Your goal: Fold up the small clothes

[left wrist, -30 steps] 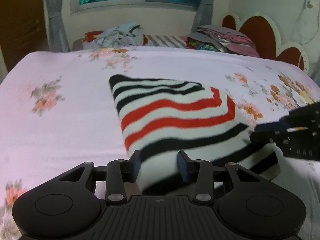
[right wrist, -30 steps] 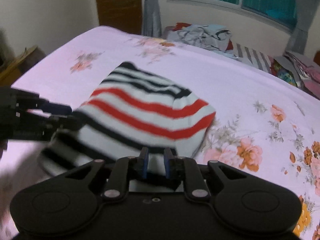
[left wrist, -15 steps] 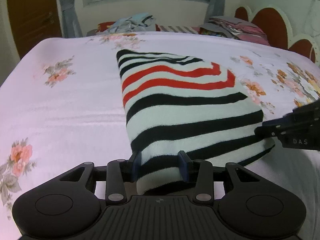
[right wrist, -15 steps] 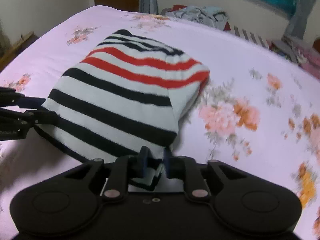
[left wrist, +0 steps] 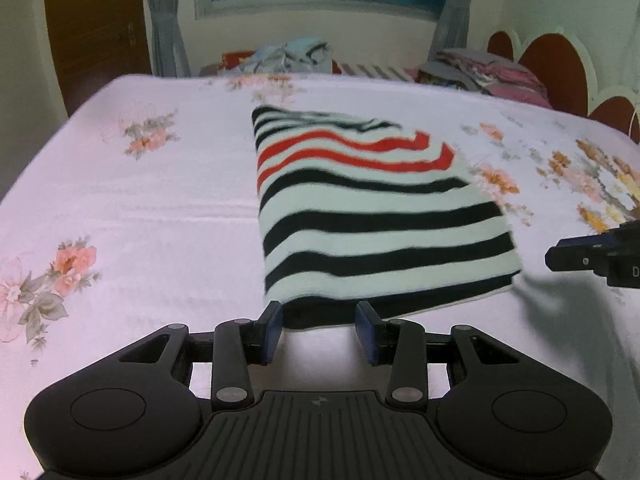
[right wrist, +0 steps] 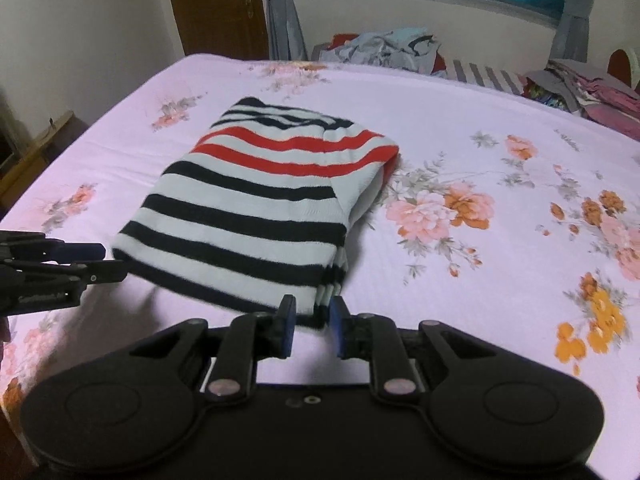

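Observation:
A folded white garment with black and red stripes [left wrist: 368, 216] lies flat on the floral bed sheet [left wrist: 140, 208]; it also shows in the right wrist view [right wrist: 264, 208]. My left gripper [left wrist: 320, 330] is open, its fingers just off the garment's near left corner. My right gripper [right wrist: 311, 326] is open at the near right corner, the fabric's edge just ahead of its pads. Each gripper shows at the side of the other's view: the right one [left wrist: 592, 258], the left one [right wrist: 52, 268].
A heap of clothes [left wrist: 292, 54] lies at the far end of the bed under the window. A stack of pink and grey clothes [left wrist: 492, 74] sits by the red headboard [left wrist: 560, 68]. A brown door [right wrist: 216, 8] is at the far left.
Both grippers lowered the garment's near edge onto the bed, opened and let it go, then drew back a little. The garment now lies folded flat.

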Motion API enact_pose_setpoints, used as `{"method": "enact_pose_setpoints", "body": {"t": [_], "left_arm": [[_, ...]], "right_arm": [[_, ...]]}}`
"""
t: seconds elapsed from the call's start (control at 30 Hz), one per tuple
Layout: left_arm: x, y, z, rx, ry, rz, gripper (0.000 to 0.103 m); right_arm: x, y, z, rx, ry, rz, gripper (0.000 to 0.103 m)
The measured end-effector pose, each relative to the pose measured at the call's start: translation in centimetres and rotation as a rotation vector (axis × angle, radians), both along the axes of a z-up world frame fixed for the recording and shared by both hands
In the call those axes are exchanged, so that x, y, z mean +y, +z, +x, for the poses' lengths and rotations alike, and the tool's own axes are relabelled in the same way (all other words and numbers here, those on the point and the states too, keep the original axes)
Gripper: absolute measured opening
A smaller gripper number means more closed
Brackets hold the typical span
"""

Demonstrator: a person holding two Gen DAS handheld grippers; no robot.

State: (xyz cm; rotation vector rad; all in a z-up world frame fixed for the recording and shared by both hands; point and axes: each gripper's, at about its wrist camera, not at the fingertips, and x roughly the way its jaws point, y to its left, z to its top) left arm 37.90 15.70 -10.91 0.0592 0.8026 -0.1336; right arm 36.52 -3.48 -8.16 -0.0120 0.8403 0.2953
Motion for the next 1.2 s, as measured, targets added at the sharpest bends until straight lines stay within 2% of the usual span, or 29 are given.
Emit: {"method": "enact_pose_setpoints", "body": {"t": [0.03,0.07,0.1,0.13,0.17,0.2,0.23,0.43,0.6,0.7,0.97,1.2], "left_arm": [[-0.4,0.4,-0.5,-0.015,0.004,0.002,0.041],[-0.6,0.7,-0.6,-0.023,0.006,0.001,0.047],[-1.0,1.1,-1.1,-0.035,0.014,0.001,0.060],[-1.3,1.4,-1.6,-0.055,0.033,0.009,0.096],[-1.5,1.9,-2.3,-0.094,0.054,0.017,0.103],[-1.8,2.3,-3.2,-0.138,0.064,0.022,0.103],[-2.1,2.7,-3.8,-0.144,0.061,0.024,0.103],[-3.3,4.3,-7.9,-0.146,0.050,0.043,0.103],[-3.6,5.5,-11.8,-0.129,0.047,-0.002,0.103],[-4.1,6.4,-14.4,-0.163,0.040,0.007,0.103],[-4.4,9.7,-19.9,-0.233,0.039,-0.040,0.103],[-4.6,11.7,-23.8,-0.290,0.036,-0.047,0.103]], "right_arm": [[-0.2,0.3,-0.4,-0.013,-0.011,0.001,0.026],[-0.4,0.8,-1.0,-0.034,-0.032,-0.003,0.043],[-0.6,1.1,-1.4,-0.054,-0.052,-0.009,0.059],[-0.8,1.5,-2.0,-0.086,-0.078,-0.018,0.089],[-1.1,1.9,-2.6,-0.112,-0.099,-0.023,0.103],[-1.4,2.1,-3.1,-0.120,-0.114,-0.023,0.103],[-1.8,2.3,-3.4,-0.111,-0.133,-0.026,0.103],[-3.6,3.0,-8.0,-0.101,-0.162,0.014,0.103],[-3.8,3.9,-12.6,-0.132,-0.158,0.006,0.103],[-4.0,4.7,-15.2,-0.151,-0.174,0.006,0.103],[-4.4,7.3,-20.9,-0.213,-0.193,0.020,0.103],[-4.4,9.4,-24.1,-0.259,-0.205,0.017,0.103]]}}
